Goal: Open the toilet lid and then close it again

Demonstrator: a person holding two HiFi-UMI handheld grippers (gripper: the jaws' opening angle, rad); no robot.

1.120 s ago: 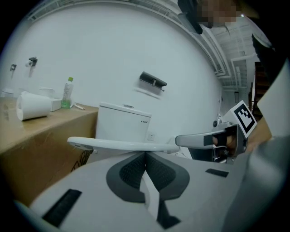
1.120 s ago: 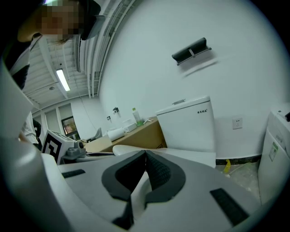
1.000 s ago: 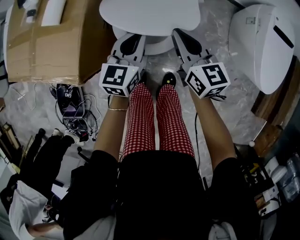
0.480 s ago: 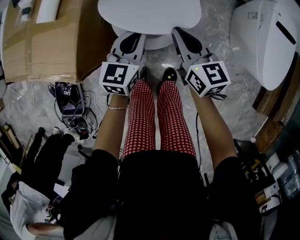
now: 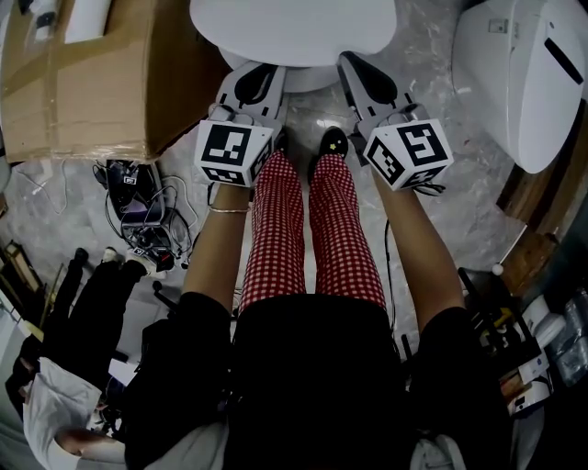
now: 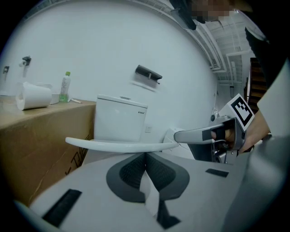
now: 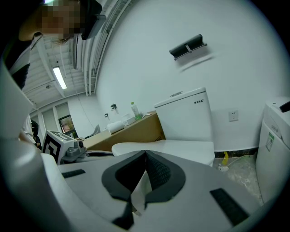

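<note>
Little has shifted in the last second: the left gripper (image 5: 256, 84) and right gripper (image 5: 365, 81) stay near the front edge of the toilet lid (image 5: 292, 27), either side of the person's legs (image 5: 310, 229). Both grippers are clenched, pads touching, holding nothing. The lid lies flat and closed beside a cardboard box (image 5: 83, 87).

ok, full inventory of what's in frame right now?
toilet lid: 1, white, down, just ahead of both claws
toilet tank: 1, white, behind lid, at wall
cardboard box: 1, brown, left of toilet
bottle: 1, green, on box
paper roll: 1, white, on box
white appliance: 1, right of toilet
cables: tangle, black, floor at left
trousers: red check, centre
left claw: shut, empty
right claw: shut, empty
</note>
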